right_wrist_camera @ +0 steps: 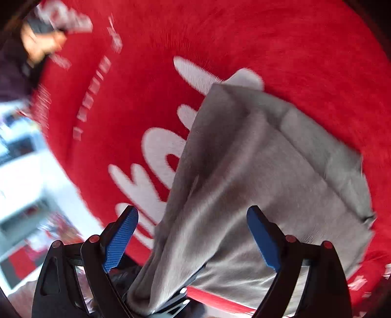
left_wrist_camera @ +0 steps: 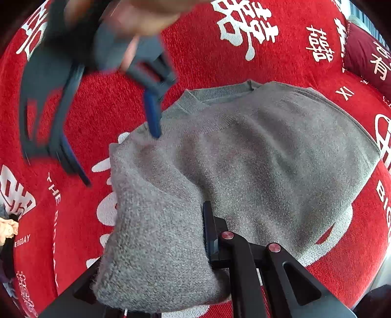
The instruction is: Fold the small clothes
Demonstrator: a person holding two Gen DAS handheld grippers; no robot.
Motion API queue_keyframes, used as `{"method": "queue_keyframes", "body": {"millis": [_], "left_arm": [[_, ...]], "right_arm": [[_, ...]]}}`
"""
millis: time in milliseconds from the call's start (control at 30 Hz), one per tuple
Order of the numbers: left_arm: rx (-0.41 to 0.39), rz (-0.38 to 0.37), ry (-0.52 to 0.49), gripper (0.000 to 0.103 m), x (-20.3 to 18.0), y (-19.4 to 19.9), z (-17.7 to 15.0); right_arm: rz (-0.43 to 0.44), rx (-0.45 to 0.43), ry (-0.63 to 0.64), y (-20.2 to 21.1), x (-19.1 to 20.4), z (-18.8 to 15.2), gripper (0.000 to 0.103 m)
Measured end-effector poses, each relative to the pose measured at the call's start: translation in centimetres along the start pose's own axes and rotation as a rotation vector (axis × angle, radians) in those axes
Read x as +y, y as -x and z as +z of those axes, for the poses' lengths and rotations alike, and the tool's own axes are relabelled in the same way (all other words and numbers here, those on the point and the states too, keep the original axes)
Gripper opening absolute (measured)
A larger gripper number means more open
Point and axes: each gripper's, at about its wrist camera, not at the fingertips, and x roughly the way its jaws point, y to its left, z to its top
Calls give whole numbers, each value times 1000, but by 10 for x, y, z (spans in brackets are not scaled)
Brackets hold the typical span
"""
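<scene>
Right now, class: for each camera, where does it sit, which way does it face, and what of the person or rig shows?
Left wrist: on the left gripper, facing down at the grey sweater it pinches; right gripper and hand show.
Right wrist: on the open right gripper, facing down.
Shared: sweater, red blanket.

black tool, blue pads, red screws

Fuzzy grey knit sweater, plush red cloth cover, ribbed blue pads
</scene>
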Motion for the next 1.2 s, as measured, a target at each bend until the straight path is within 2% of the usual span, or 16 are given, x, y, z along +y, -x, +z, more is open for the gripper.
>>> {"method": "queue_keyframes", "body": {"millis": [33,233,267,300,333,367,400,600,700,800,933,1000,1100,1200], "left_arm": [[-8,-4,-3,11,0,4,-2],[-20,-22,3,11,4,7,-5],[-21,-26,3,11,5,7,-5],[-22,-27,1,11,5,8,-6],[-21,-27,2,11,7,9,-7],[-22,-29,5,11,10,8,-6],[-26,-30,7,11,10,11,-5],[-79,-30,-7,11,-1,46,27],[-125,-34,-35,11,-25,73,57],[-153,-44,-62,11,-49,90,86],[-184,-36,-194,11,-110,102,122],[-192,-51,-268,11,-141,101,133],[-172,-82,-330,11,-180,88,141],[-125,-85,-421,11,-221,63,136]], "right_arm": [[-56,21,17,-8,8,7,92],[-233,116,60,-45,28,22,92],[-261,114,66,-49,28,21,87],[-285,95,75,-49,26,20,61],[-318,58,75,-46,22,16,44],[-293,7,59,-37,15,12,32],[-227,-38,34,-27,6,6,22],[47,-277,-9,34,-41,-51,21],[177,-388,-34,70,-69,-84,21],[297,-515,-63,103,-106,-133,21],[351,-651,-74,133,-153,-191,21],[382,-702,-99,132,-179,-225,21],[429,-753,-171,120,-228,-268,21],[457,-764,-282,86,-280,-300,21]]}}
